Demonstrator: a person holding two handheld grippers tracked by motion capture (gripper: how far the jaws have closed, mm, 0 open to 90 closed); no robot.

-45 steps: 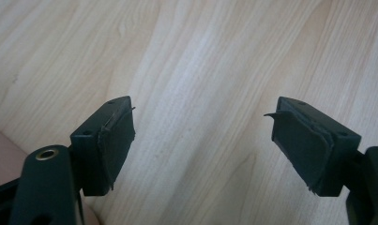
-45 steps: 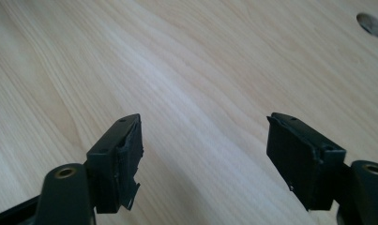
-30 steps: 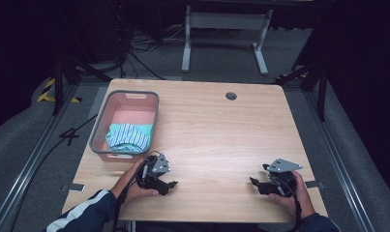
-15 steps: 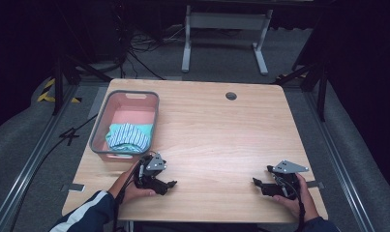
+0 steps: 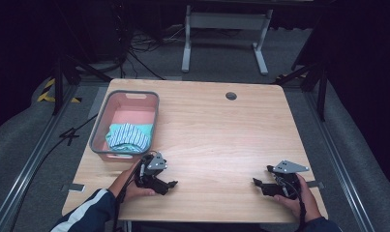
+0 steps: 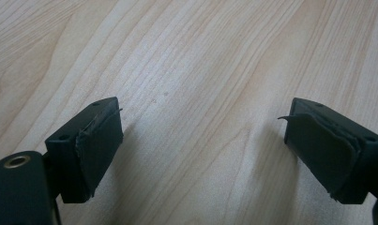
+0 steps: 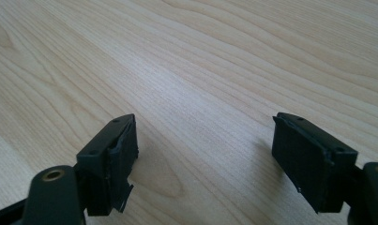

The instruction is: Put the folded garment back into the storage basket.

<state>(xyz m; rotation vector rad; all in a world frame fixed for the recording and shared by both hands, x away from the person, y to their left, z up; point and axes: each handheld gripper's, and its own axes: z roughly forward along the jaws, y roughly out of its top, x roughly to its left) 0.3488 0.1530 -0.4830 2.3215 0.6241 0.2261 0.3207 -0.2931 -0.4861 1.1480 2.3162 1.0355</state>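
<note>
While the pink basket (image 5: 101,126) with what looks like folded striped cloth (image 5: 128,136) sits at the table's (image 5: 221,140) left edge, the left gripper (image 5: 171,184) rests just beside it, jaws having just opened, nothing between them; the right gripper (image 5: 256,182) rests well apart, jaws likewise spread and bare.

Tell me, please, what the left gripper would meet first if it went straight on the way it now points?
Probably nothing soon: the left gripper, jaws open and holding nothing, points right across the bare wooden table. Its own view shows wood ahead. Far along that line sits the right gripper, though depth makes a meeting uncertain.
</note>
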